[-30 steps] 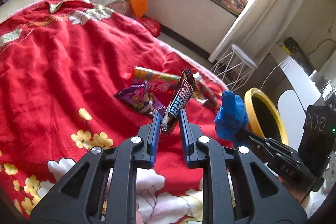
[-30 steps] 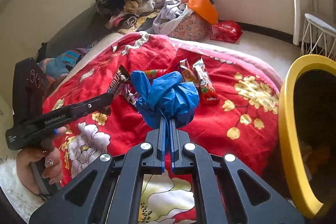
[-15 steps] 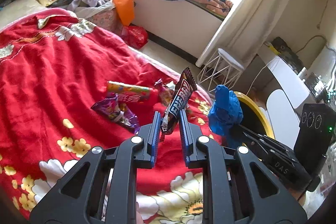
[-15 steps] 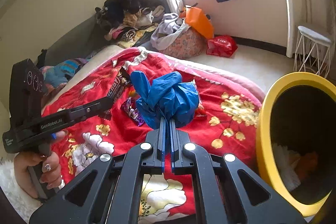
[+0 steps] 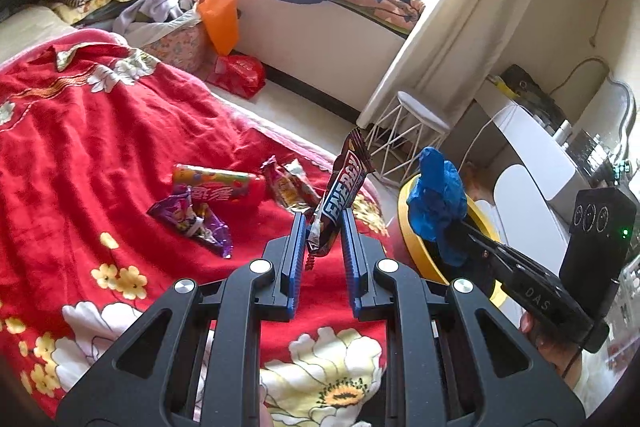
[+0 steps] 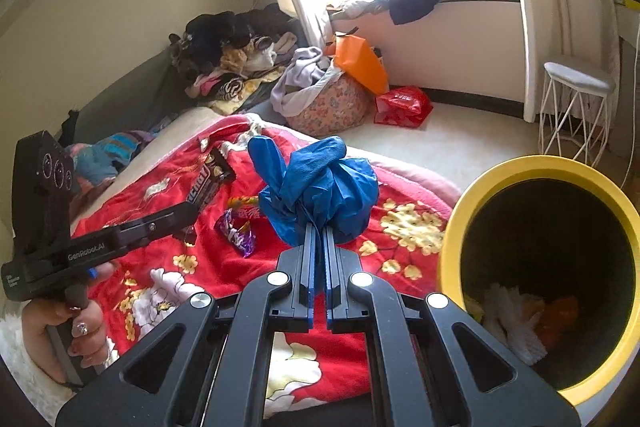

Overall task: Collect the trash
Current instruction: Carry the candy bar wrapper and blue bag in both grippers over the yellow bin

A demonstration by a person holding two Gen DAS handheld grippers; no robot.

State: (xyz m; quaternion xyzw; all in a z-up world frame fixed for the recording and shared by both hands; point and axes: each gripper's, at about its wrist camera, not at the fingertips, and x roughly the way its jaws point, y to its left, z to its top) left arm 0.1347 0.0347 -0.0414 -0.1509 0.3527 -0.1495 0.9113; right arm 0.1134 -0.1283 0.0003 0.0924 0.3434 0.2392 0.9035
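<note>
Above the bed's foot edge: left gripper nearly closed, pinching a dark snack wrapper upright. Right gripper fully closed on a crumpled blue glove, beside the yellow-rimmed bin. Three more wrappers lie on the red blanket: purple, orange tube, red-yellow.

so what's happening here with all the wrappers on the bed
A person is clearing trash off a red floral blanket with a handheld gripper in each hand. The left gripper has its jaws shut on a brown snack bar wrapper; the right gripper is shut on a crumpled blue glove. A yellow-rimmed bin stands just right of the bed. Several wrappers are not yet collected.
</note>
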